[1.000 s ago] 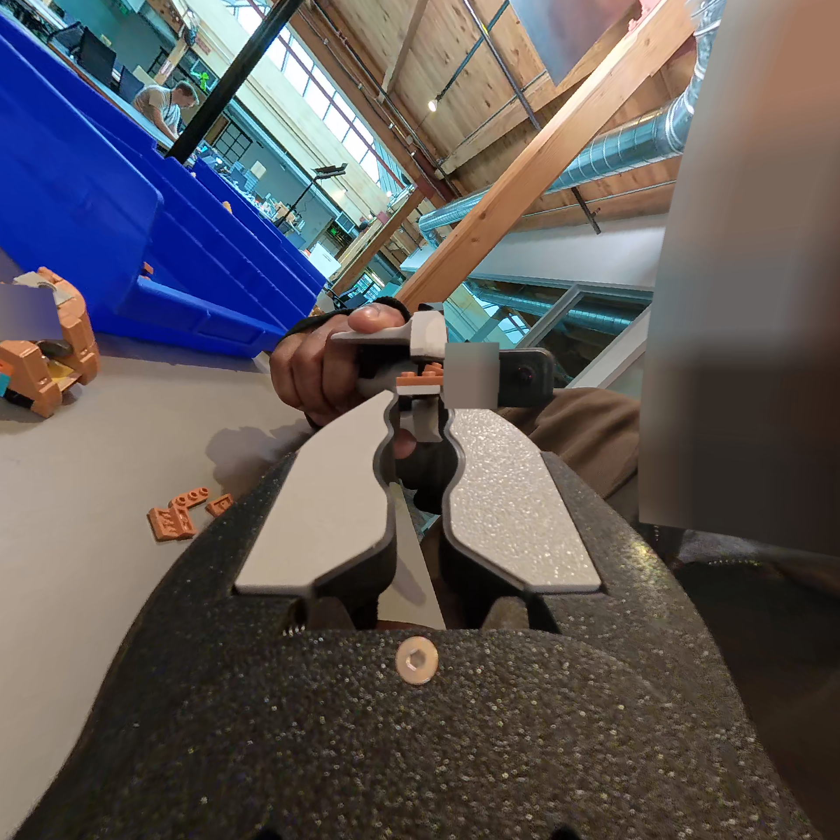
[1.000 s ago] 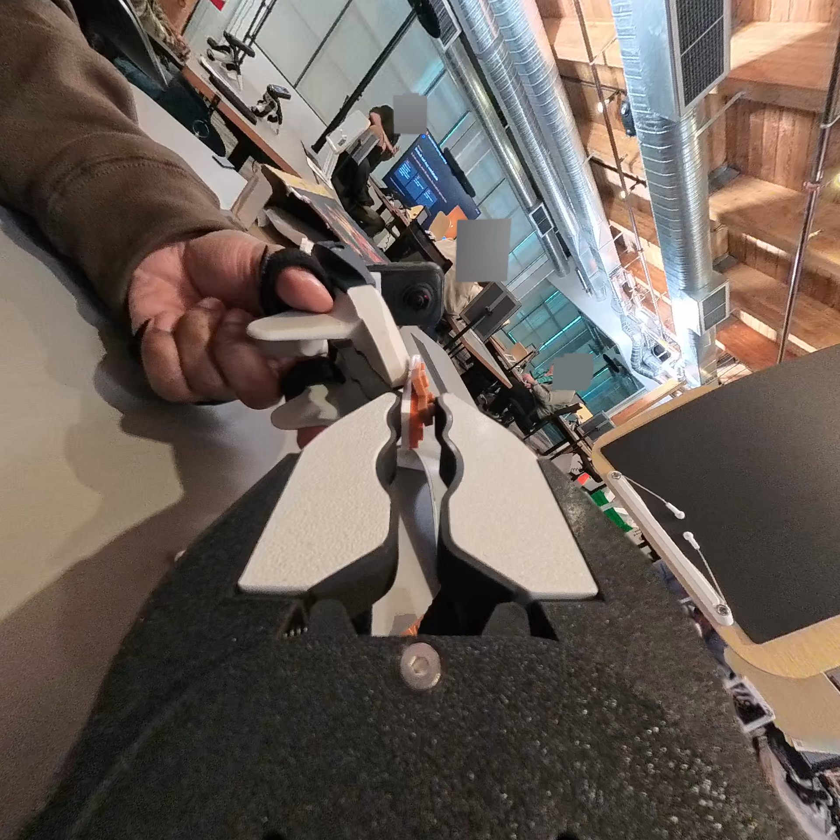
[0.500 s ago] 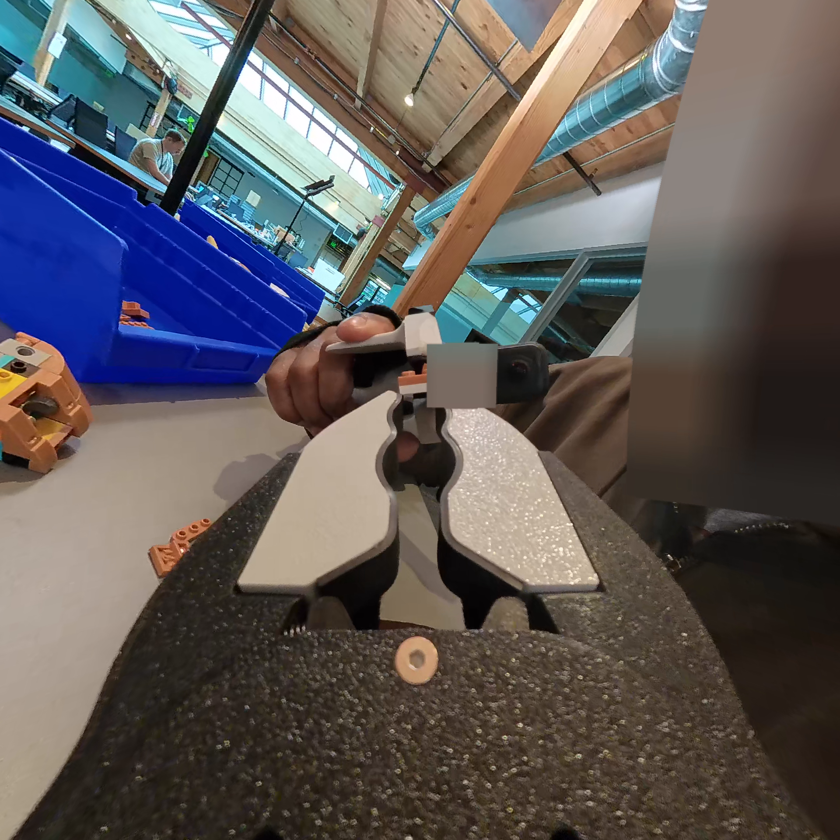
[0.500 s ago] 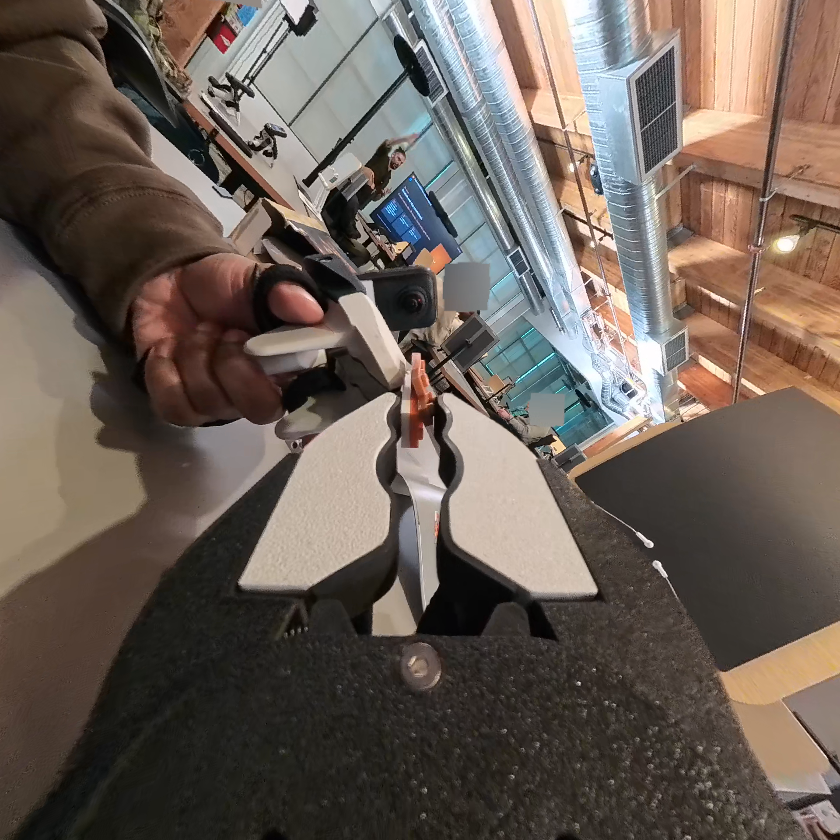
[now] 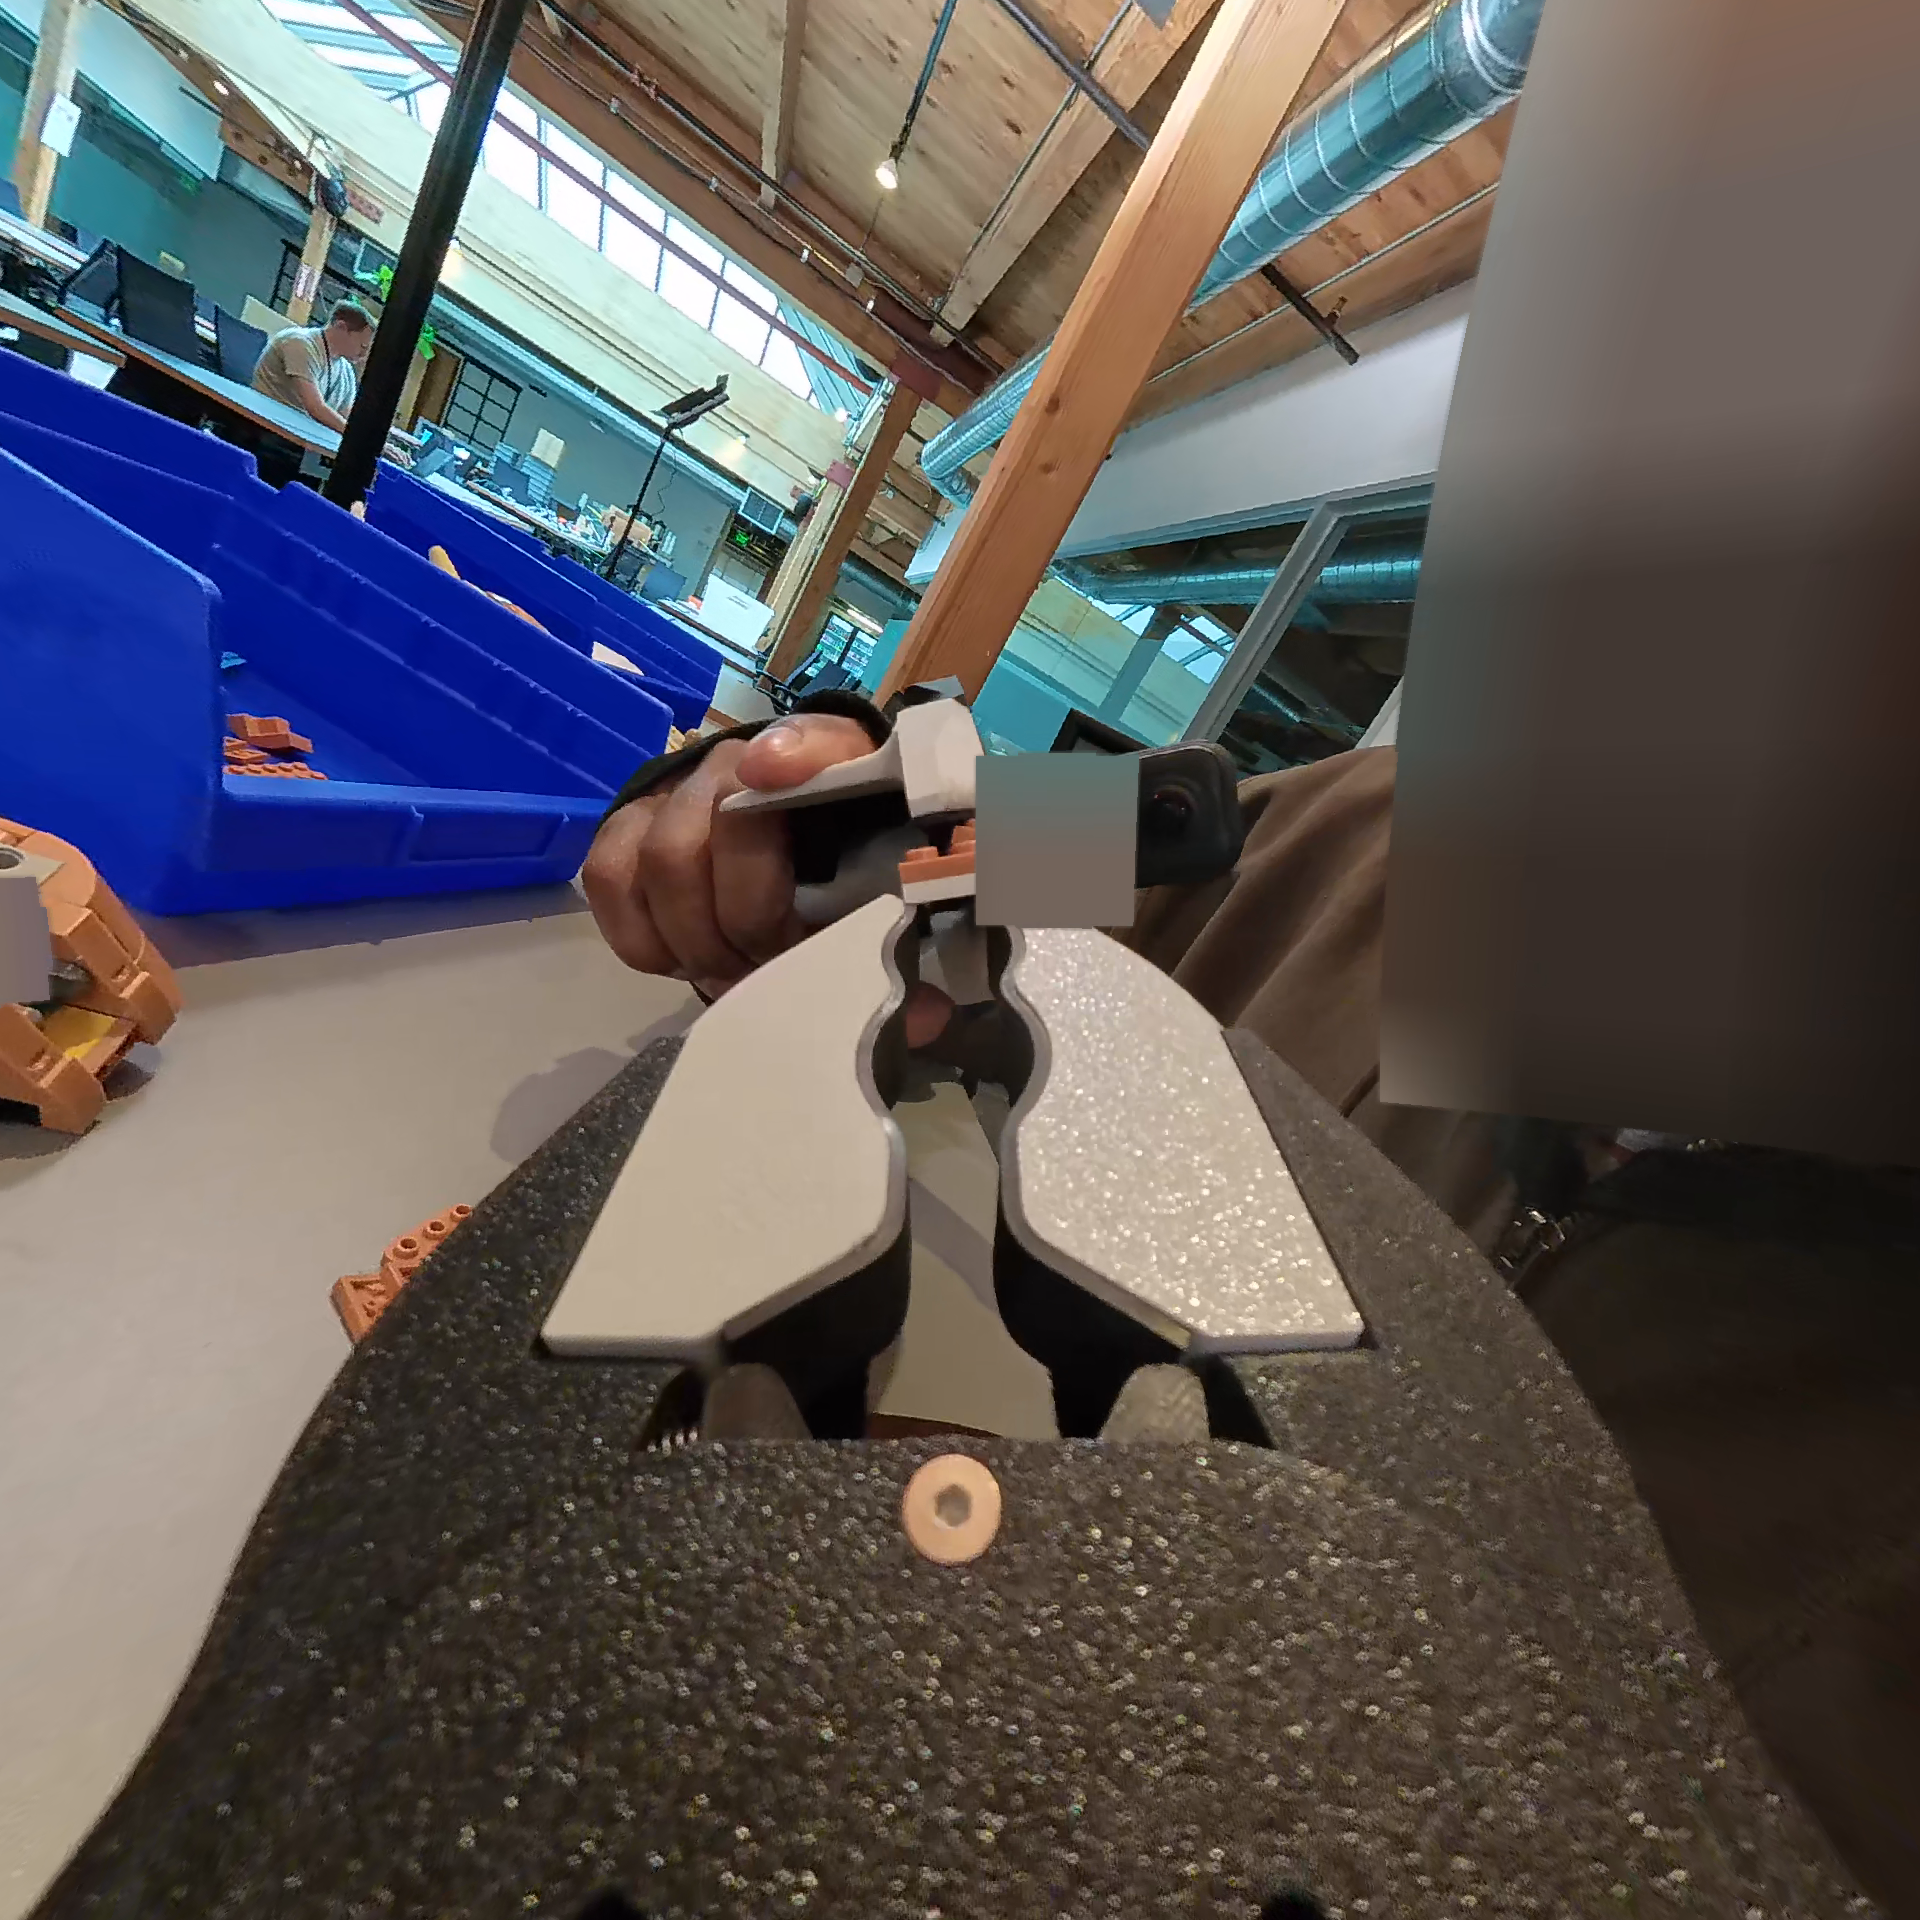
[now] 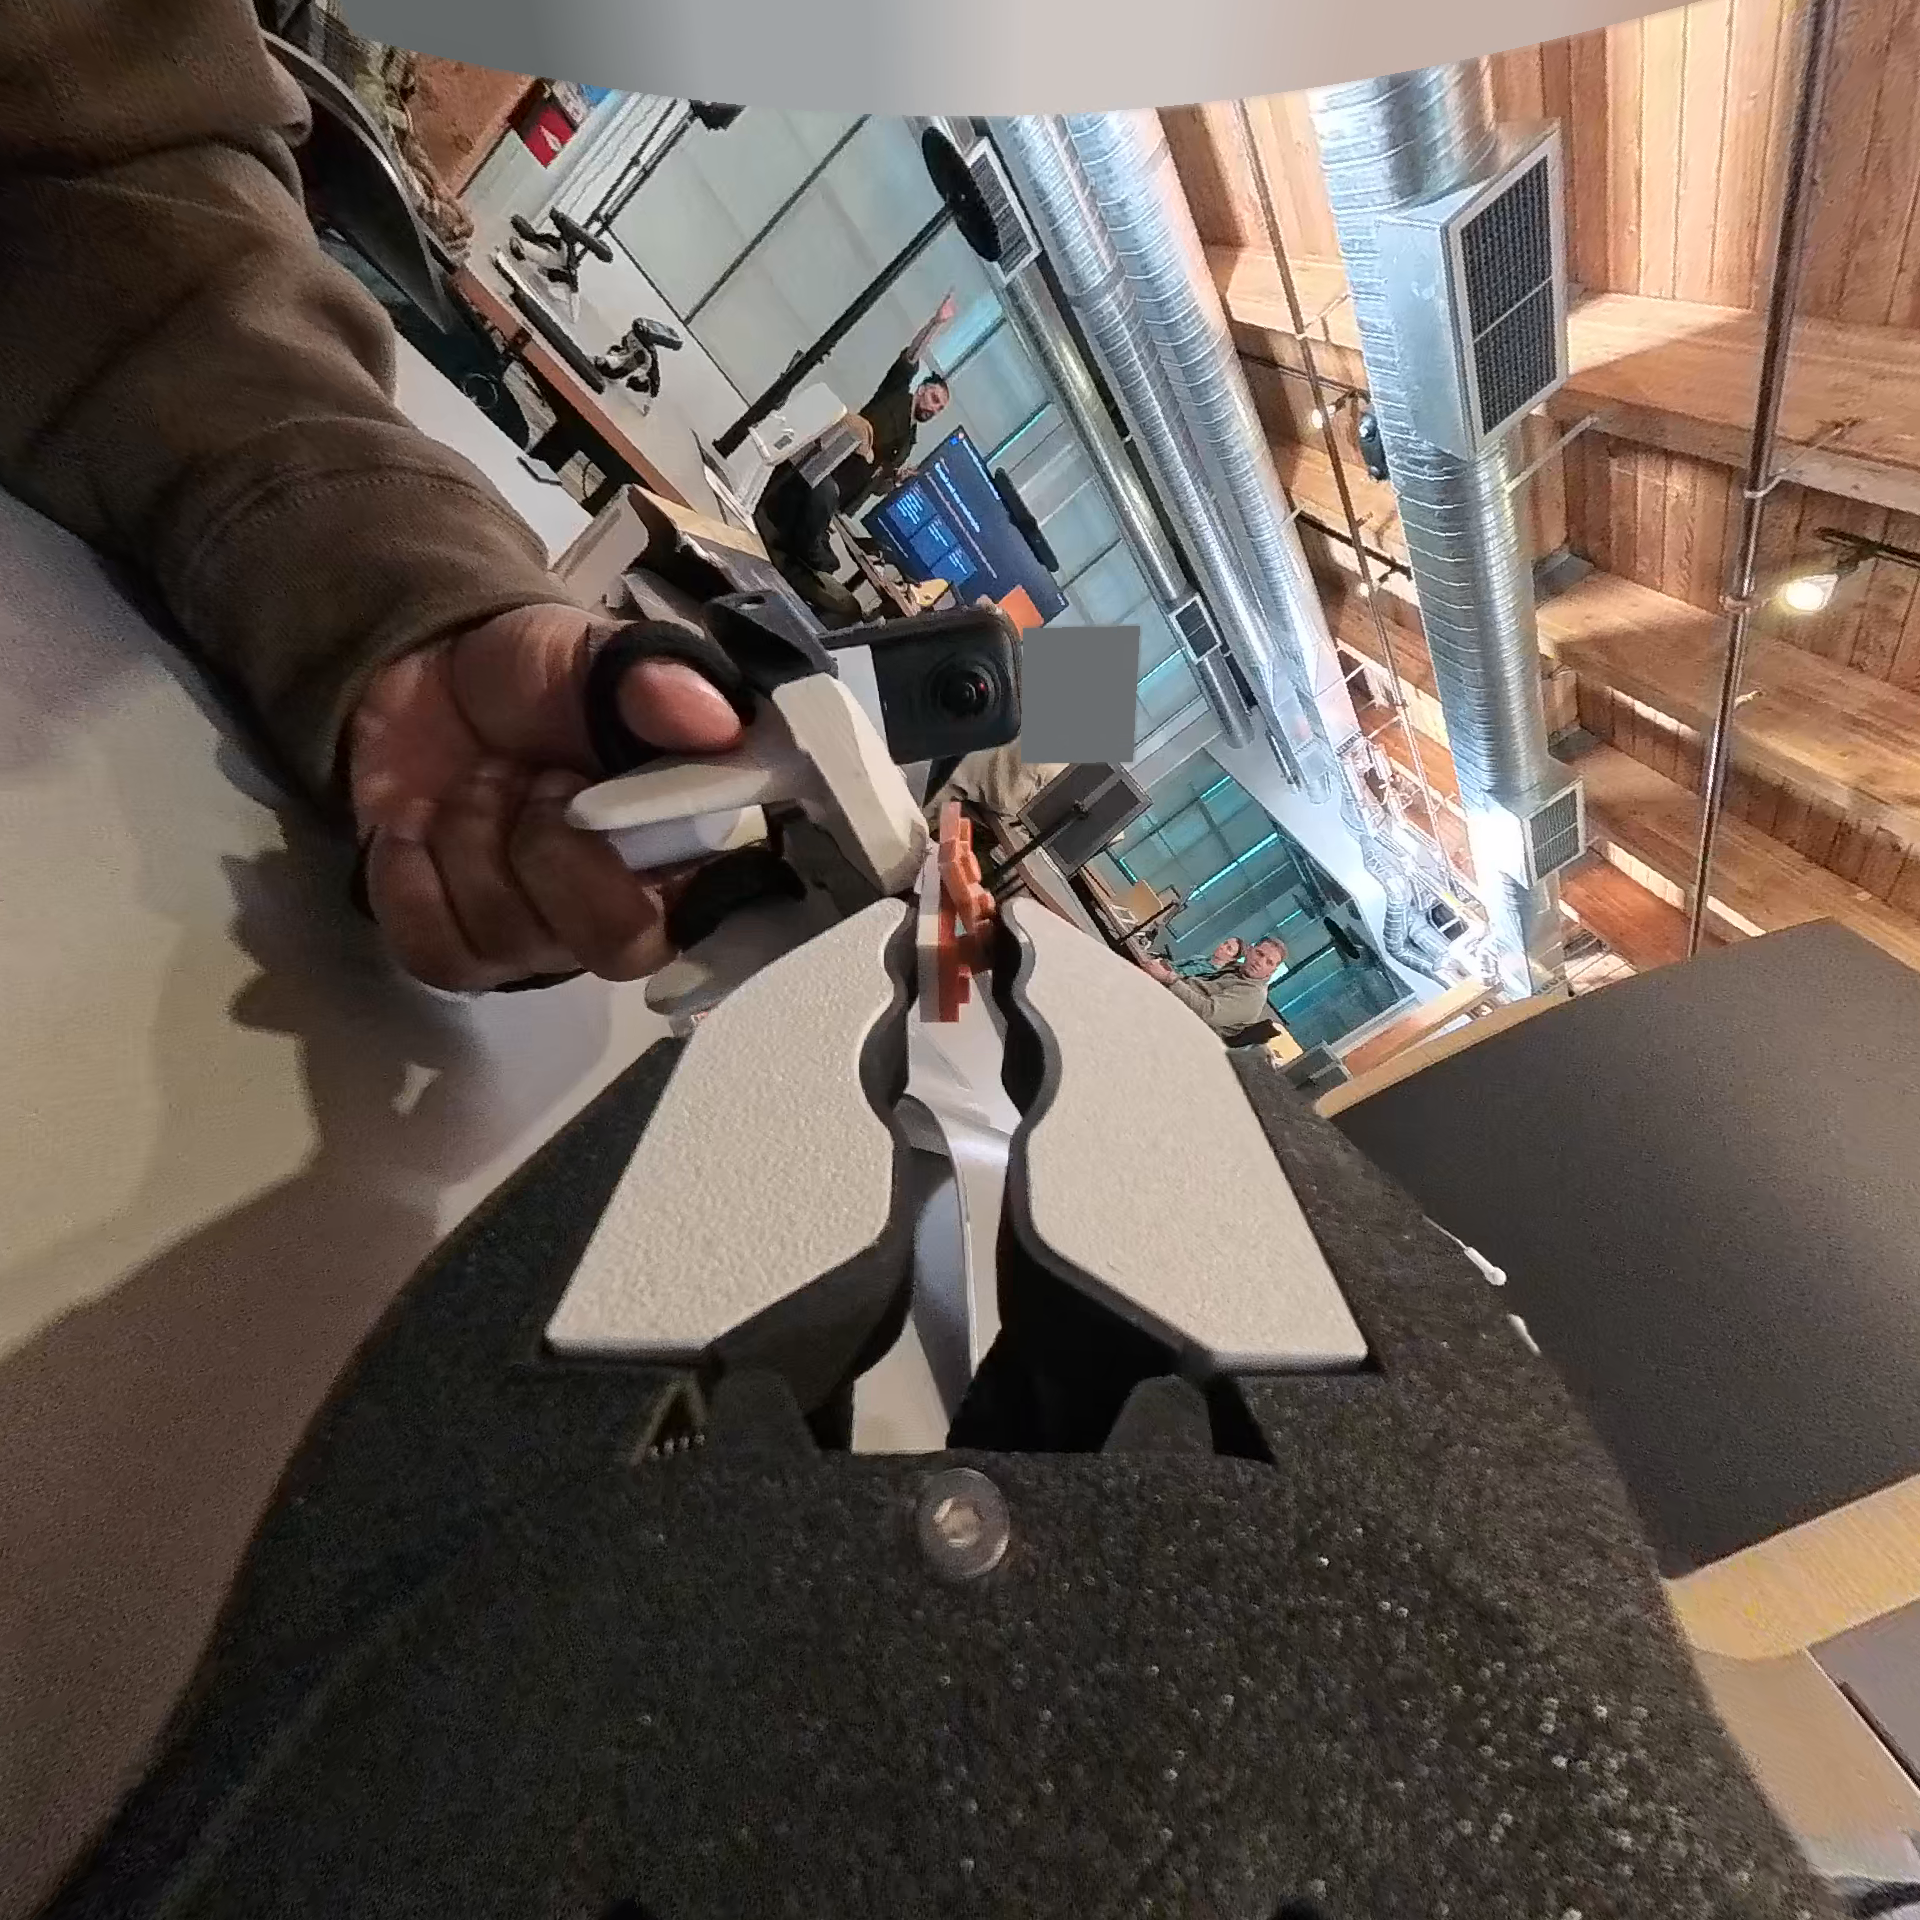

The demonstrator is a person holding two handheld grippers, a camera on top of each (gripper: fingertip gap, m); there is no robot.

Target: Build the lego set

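Note:
A small orange-and-white lego piece [image 6: 951,930] stands on edge between the tips of my right gripper [image 6: 954,920], which is shut on it. In the left wrist view the same piece [image 5: 935,864] lies flat just above the tips of my left gripper [image 5: 951,930]. The left jaws stand nearly closed on its grey-white lower part. The two grippers meet tip to tip above the grey table [image 5: 312,1101], each held by a hand. The contact itself is partly hidden by the fingers.
Blue bins [image 5: 343,831] holding orange pieces stand at the back left. A partly built orange model [image 5: 73,997] sits at the left edge. Loose orange plates [image 5: 400,1273] lie beside my left gripper. A black board [image 6: 1662,1195] is on the right. Left and right tips are no more than a few centimetres apart.
Both grippers have stayed joined at the piece while tilting together. The left view now shows more of the blue bins, and the loose plates have slid partly behind the gripper body.

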